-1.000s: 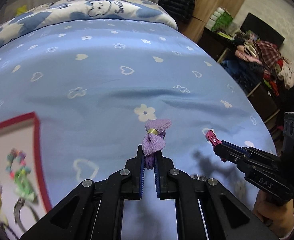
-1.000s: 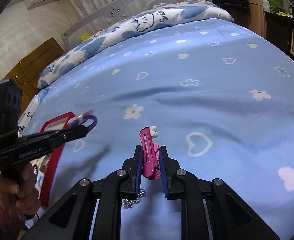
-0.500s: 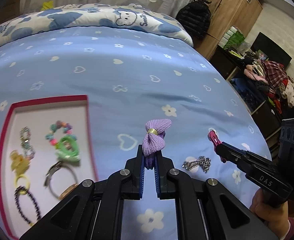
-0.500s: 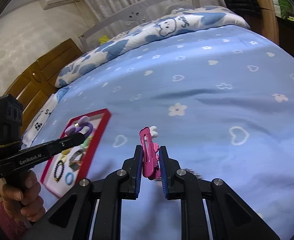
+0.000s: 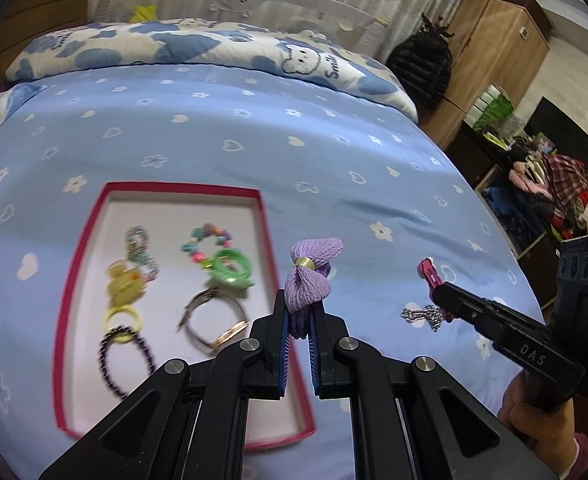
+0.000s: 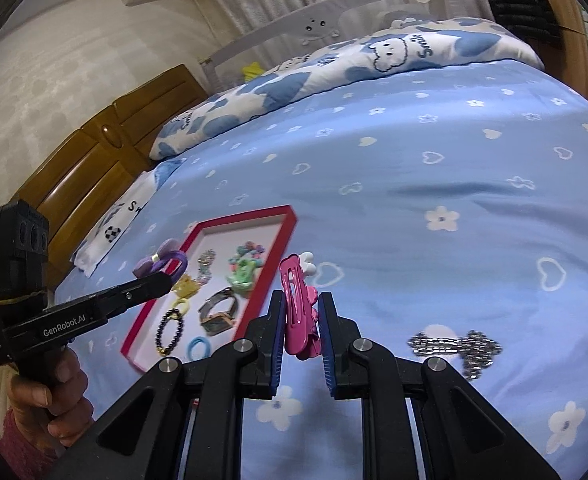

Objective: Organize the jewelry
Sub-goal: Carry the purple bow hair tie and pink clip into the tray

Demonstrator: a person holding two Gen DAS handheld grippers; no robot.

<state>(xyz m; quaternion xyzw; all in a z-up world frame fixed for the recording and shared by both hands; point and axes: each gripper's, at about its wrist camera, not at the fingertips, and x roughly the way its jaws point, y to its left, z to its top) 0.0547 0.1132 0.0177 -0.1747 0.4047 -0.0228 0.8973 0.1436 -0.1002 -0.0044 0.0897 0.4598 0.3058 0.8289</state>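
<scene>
My left gripper (image 5: pixel 298 320) is shut on a purple bow hair tie (image 5: pixel 312 270) and holds it in the air beside the right rim of a red-edged white tray (image 5: pixel 264 232). The tray holds several pieces: bead bracelets, a green hair tie (image 5: pixel 230 266), a watch (image 5: pixel 214 320), a yellow charm. My right gripper (image 6: pixel 301 314) is shut on a pink hair clip (image 6: pixel 296 304) held above the blue bedsheet, right of the tray (image 6: pixel 284 236). A silver chain (image 6: pixel 454 346) lies on the sheet to its right; it also shows in the left wrist view (image 5: pixel 424 316).
The blue bedsheet (image 5: pixel 254 140) with hearts and flowers covers the bed. A blue-and-white quilt (image 5: pixel 198 48) lies at the far end. A wooden headboard (image 6: pixel 94 172) stands at left, a wardrobe (image 5: pixel 494 44) and a cluttered shelf (image 5: pixel 542 184) at right.
Both grippers have risen and pulled back, each still holding its item. The tray with its jewelry and the silver chain have come fully into view.
</scene>
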